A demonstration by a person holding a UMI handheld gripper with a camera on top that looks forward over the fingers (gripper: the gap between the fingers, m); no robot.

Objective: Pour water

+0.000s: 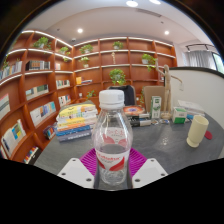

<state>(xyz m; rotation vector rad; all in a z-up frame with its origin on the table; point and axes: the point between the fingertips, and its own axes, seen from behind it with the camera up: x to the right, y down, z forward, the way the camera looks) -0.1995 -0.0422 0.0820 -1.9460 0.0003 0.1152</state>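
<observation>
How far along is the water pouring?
Early on. The clear plastic bottle with white cap and red label stands between the claw pads, cap still on. I can't tell whether it is gripped. Uncapping and pouring remain, perhaps into the pale yellow cup beyond.

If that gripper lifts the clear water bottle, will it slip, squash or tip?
The water bottle looks like thin clear plastic, so it may dent under a hard squeeze. It seems mostly full, so probably heavy for its size. Tall and narrow, it might tip if pushed near its white cap. The gripper stands about its base.
</observation>
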